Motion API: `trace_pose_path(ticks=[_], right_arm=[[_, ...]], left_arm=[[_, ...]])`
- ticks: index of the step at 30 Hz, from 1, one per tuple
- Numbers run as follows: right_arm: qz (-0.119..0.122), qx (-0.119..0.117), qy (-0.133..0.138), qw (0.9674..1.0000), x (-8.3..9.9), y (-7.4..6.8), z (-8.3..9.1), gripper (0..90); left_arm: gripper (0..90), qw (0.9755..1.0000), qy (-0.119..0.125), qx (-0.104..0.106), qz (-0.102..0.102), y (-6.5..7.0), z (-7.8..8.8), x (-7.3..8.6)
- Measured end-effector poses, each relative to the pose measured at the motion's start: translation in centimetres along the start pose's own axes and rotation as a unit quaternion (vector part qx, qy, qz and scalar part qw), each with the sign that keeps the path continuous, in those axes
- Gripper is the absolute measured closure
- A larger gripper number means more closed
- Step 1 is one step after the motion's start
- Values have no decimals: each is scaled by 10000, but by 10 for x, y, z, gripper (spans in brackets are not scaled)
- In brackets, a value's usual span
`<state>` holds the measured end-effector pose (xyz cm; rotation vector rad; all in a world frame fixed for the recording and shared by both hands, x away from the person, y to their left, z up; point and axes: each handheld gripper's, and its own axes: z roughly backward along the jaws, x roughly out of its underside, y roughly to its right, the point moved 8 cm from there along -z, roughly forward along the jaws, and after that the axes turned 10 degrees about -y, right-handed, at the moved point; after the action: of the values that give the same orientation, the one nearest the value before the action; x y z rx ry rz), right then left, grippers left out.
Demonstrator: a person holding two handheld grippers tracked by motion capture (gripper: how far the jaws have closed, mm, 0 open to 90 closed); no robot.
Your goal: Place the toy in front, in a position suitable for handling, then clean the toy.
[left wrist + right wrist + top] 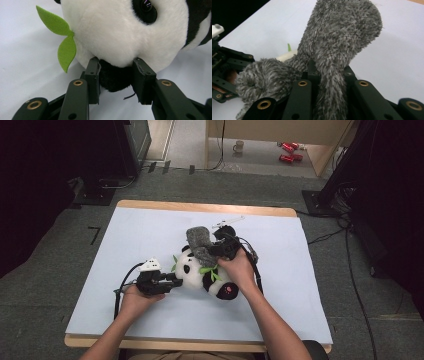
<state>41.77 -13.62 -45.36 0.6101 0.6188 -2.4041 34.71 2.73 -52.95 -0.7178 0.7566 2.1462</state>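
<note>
No containers on table (125,235). Panda (202,272) lies mid-table, slightly toward the near edge. L gripper (116,75): jaws part open, clamped on panda's black ear from the left. R gripper (329,72): jaws nearly closed, pinching grey fuzzy cloth (339,32) above panda's back. Open mat on all sides, widest at the far left; table edges well apart from both hands.

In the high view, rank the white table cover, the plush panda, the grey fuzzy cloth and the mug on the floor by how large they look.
1. White table cover, by far the largest.
2. Plush panda.
3. Grey fuzzy cloth, smaller than the panda, though partly hidden by the right tongs.
4. Mug, smallest, but it sits much farther from the camera, so this rank is unsure.
</note>
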Motion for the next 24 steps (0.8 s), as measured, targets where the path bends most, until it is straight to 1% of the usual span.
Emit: trace_pose_path(ticks=[2, 6, 7, 10, 12, 14, 19, 22, 24], right_arm=[[-7, 29, -7, 10000, 1, 2, 1, 771], [-46, 421, -132, 9990, 9, 17, 7, 773], [-99, 429, -145, 9989, 10, 19, 9, 773], [-111, 506, -143, 9986, 13, 23, 11, 773], [-125, 551, -123, 9983, 14, 25, 14, 773], [-136, 655, -78, 9977, 14, 29, 16, 773], [-202, 808, 47, 9965, 14, 37, 25, 774], [-252, 990, 132, 9947, 14, 47, 35, 774], [-389, 1056, 172, 9935, 16, 56, 41, 776]], left_arm=[[620, 10000, -12, 6, -1, 0, 0, -1], [620, 10000, 12, 9, 4, 0, -1, -5], [620, 10000, 18, -6, -1, 1, -2, -6], [623, 10000, 2, -7, 6, 1, -3, -7], [624, 10000, -25, 7, 28, 1, -4, -8], [625, 10000, -38, 11, 55, 1, -4, -8], [626, 10000, -28, 23, 78, 1, -4, -9], [626, 10000, -58, 17, 73, 0, -5, -8], [626, 9999, -98, 10, 58, 0, -5, -7]])
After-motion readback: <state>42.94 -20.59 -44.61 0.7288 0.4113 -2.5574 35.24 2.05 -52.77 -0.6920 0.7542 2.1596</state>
